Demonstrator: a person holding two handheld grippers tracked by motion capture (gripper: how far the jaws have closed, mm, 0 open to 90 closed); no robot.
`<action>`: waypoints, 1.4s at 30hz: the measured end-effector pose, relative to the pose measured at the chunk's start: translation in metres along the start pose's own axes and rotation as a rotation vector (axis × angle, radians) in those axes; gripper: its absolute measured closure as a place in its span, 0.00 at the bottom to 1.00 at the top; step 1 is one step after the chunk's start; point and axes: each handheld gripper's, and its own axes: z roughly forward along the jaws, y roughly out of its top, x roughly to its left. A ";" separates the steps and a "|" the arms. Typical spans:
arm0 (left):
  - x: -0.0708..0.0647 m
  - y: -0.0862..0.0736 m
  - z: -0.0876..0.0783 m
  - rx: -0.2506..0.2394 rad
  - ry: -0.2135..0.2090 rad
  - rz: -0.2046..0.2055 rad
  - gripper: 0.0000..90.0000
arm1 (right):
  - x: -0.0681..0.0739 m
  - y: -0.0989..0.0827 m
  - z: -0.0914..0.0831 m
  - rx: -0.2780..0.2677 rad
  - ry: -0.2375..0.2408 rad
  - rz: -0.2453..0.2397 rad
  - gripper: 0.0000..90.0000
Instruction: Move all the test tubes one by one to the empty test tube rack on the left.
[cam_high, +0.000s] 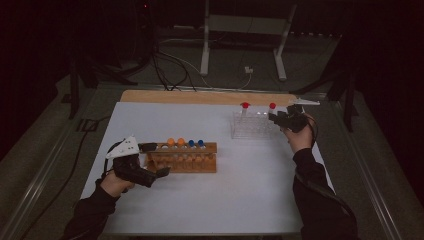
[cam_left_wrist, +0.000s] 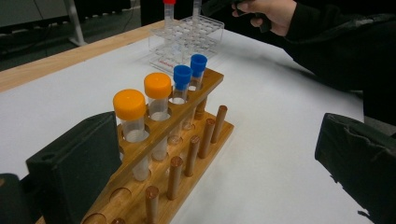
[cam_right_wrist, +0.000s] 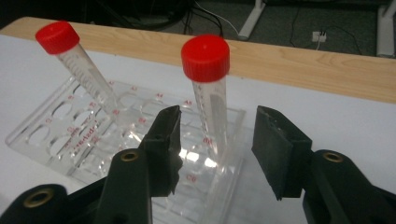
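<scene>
Upright, cap up, the red-capped tube (cam_right_wrist: 211, 98) stands between the half-open right claw (cam_right_wrist: 217, 149), untouched.

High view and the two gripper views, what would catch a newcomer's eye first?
The wooden rack near the table's left front, holding two orange-capped tubes and two blue-capped tubes, with the left tool straddling its end. At the far right, the right tool sits around a red-capped tube in the clear plastic rack, pads not yet touching.
</scene>
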 end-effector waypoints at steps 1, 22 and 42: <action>0.000 0.000 0.000 -0.001 -0.001 0.000 0.01 | 0.000 0.001 0.001 0.002 0.001 -0.006 0.62; 0.001 0.000 0.002 0.008 -0.001 0.002 0.01 | 0.009 0.013 0.014 0.041 -0.054 -0.089 0.82; -0.004 0.006 0.001 0.004 -0.006 0.000 0.01 | 0.026 0.055 -0.033 -0.058 -0.038 -0.148 0.82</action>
